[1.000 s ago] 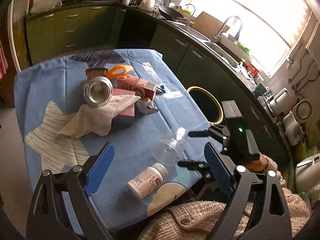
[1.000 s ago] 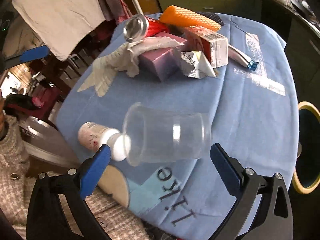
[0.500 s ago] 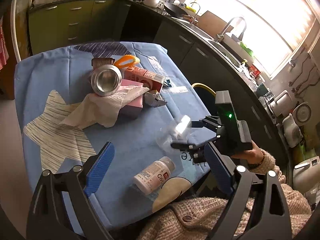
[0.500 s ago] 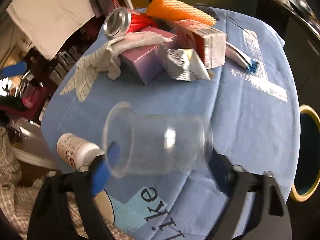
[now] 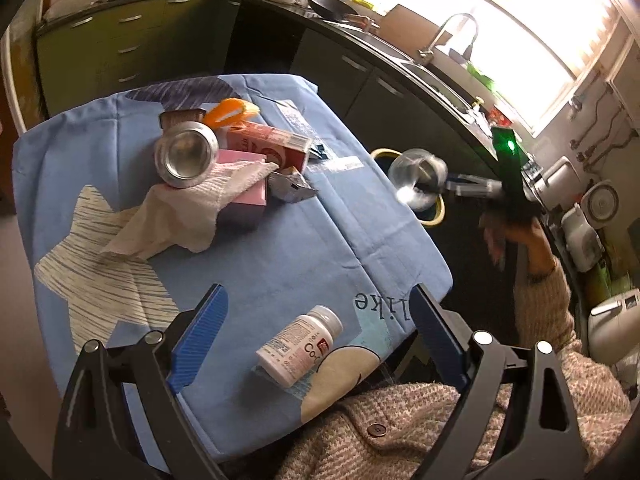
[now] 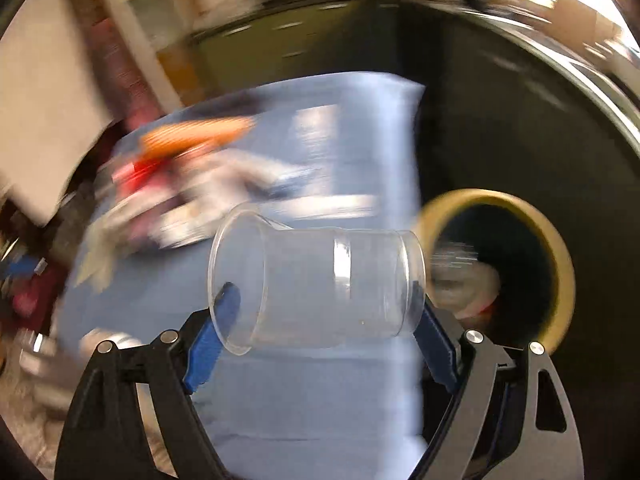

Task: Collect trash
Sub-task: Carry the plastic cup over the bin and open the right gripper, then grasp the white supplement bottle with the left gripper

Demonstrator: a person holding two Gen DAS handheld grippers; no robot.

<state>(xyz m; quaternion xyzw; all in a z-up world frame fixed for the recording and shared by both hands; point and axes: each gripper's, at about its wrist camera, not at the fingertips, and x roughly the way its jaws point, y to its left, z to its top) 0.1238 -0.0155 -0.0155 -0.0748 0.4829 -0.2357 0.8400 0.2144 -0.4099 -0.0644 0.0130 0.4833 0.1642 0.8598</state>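
Observation:
My right gripper (image 6: 326,320) is shut on a clear plastic cup (image 6: 316,280), held sideways above the table's right edge, near a yellow-rimmed trash bin (image 6: 560,256). In the left wrist view the cup (image 5: 418,178) hangs over the bin (image 5: 438,210). My left gripper (image 5: 316,336) is open and empty above the near table edge, over a white pill bottle (image 5: 300,346) lying on the blue cloth (image 5: 280,256).
A trash pile sits mid-table: a metal can (image 5: 187,156), crumpled tissue (image 5: 188,208), pink box (image 5: 246,184), red carton (image 5: 272,144), foil wrapper (image 5: 292,186) and orange foam net (image 5: 232,112). Kitchen counters and sink (image 5: 420,64) run behind. My sweater (image 5: 440,432) is below.
My right gripper closed on the cup, lifted it off the table and swung it right toward the bin. The left gripper stayed open near the pill bottle.

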